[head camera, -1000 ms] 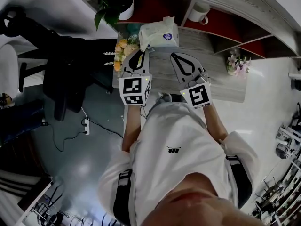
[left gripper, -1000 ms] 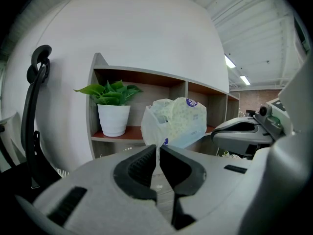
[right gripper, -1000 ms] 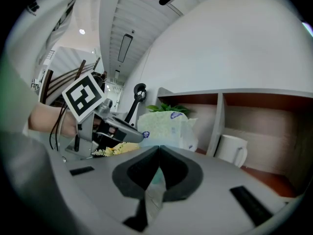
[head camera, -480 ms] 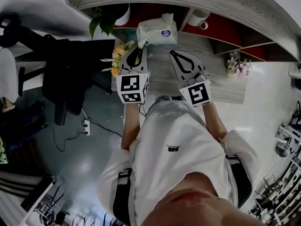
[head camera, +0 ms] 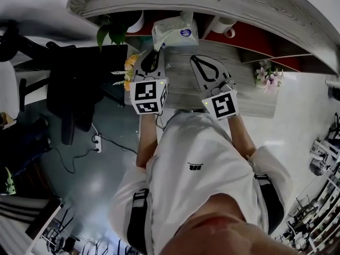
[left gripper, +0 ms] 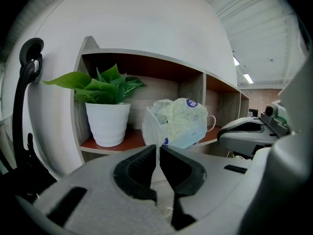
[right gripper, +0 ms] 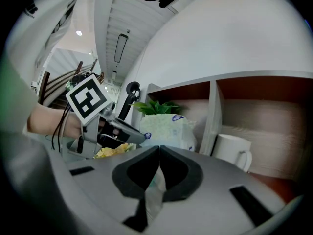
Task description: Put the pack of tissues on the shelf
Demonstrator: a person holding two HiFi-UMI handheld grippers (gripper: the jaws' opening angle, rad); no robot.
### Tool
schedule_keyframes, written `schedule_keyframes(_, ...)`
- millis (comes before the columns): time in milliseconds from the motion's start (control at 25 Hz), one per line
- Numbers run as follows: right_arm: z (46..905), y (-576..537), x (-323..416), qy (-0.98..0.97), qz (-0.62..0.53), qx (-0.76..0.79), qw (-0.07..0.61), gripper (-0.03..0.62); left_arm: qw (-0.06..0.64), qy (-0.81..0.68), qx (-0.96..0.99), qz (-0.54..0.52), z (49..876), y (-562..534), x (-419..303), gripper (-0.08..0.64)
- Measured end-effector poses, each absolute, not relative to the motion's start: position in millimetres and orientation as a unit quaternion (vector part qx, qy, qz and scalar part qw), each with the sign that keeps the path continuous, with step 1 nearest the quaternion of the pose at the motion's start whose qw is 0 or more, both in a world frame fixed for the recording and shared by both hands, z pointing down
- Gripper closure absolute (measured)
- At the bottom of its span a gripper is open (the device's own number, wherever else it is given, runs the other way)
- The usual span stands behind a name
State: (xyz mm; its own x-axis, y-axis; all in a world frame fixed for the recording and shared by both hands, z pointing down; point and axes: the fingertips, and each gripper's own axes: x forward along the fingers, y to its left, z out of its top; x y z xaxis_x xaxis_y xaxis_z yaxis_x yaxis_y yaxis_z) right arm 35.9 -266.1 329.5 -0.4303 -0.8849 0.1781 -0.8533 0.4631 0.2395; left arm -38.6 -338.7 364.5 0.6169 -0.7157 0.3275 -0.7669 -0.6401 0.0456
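left gripper point(left gripper: 157, 150): jaws are being pressed fully together on a thin flap of the tissue pack's point(left gripper: 177, 123) plastic wrap; nothing else is being touched.
right gripper point(right gripper: 157, 153): jaws are being pressed tip to tip with nothing gripped; it is being held over the desk point(head camera: 249, 92), near the left gripper.
tissue pack: it is being held up by its flap at the mouth of the shelf's point(head camera: 223, 1) left compartment, just beside the pot point(left gripper: 107, 124). Whether it is being rested on the compartment floor cannot be told.
pack surface: soft, crinkly clear wrap over a pale green-white pattern, with a round blue label.
pads point(left gripper: 134, 173): black, matte, curved, set in grey plastic shells.
shelf: grey wood-grain boards with a curved top; the inner floors are being shown as smooth red.
pot: white, ribbed, tapered, with a broad-leafed green plant point(left gripper: 98, 84) in it.
mug point(right gripper: 234, 153): white, glossy, with a handle, standing in the next compartment past the divider.
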Motion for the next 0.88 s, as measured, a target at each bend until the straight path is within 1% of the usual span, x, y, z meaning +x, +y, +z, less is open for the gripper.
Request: schedule_keyframes(880,339,-296,39,-0.850,-0.043,0.507,0.140,0.566,0.090,-0.418,0.891,0.154,372,-376,-24,0.515)
